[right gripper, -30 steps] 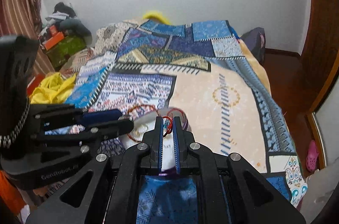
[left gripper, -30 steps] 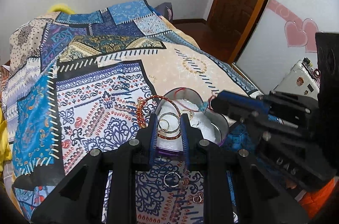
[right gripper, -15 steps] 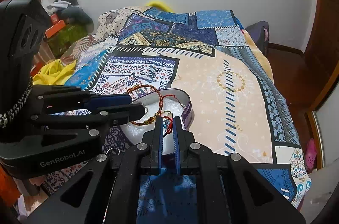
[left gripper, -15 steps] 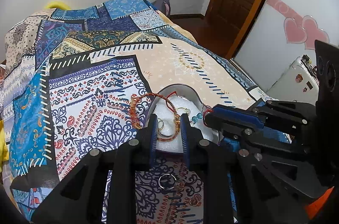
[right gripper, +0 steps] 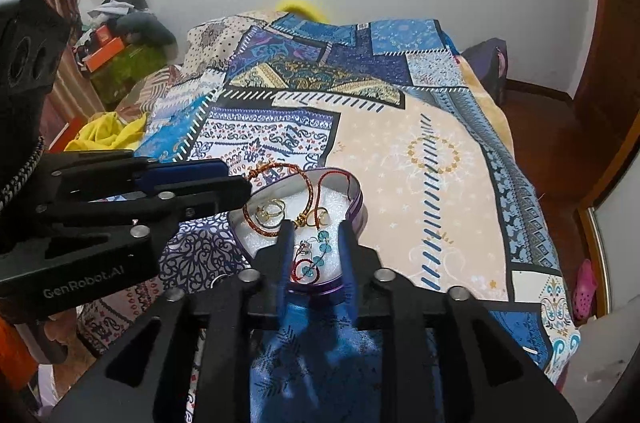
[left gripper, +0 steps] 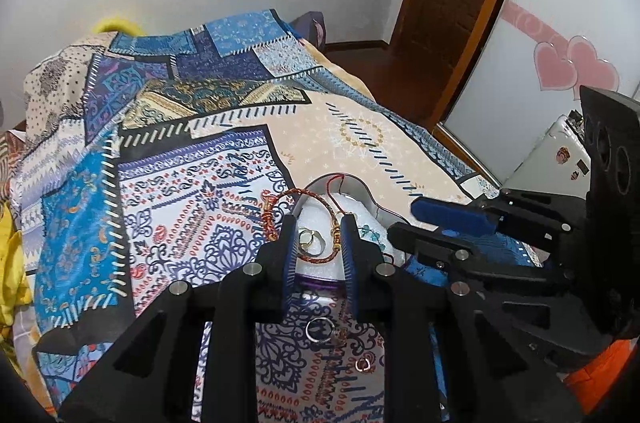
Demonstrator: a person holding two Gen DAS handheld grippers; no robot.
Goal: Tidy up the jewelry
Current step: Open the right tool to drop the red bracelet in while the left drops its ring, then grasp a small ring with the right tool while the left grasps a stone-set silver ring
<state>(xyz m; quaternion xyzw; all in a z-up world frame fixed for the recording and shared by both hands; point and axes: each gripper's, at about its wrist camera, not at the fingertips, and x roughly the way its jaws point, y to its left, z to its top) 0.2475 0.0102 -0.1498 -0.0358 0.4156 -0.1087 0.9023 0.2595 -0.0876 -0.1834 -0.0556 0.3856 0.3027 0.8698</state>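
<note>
A heart-shaped purple tin [right gripper: 357, 191] lined with white foam sits on the patterned quilt. In it lie a red-orange braided bracelet [right gripper: 256, 227], gold rings [right gripper: 273, 209] and a red cord bracelet with teal beads [right gripper: 318, 259]. My right gripper [right gripper: 316, 243] hovers over the tin's near end. Its jaws are opening, and the beaded bracelet rests on the foam below them, free of the pads. My left gripper [left gripper: 318, 247] stands open just short of the tin [left gripper: 362, 185], nothing between its fingers. Its tips [right gripper: 236, 189] reach the tin's left rim.
A silver ring [left gripper: 319, 329] and a small pinkish ring [left gripper: 362, 364] lie loose on the quilt near the tin. Yellow cloth [right gripper: 108, 133] and a pile of clutter [right gripper: 120, 43] sit left of the bed. A wooden door [left gripper: 452, 3] stands to the right.
The right gripper's jaws have parted and let go of the red beaded bracelet, which now lies in the tin. The left gripper has lifted slightly.
</note>
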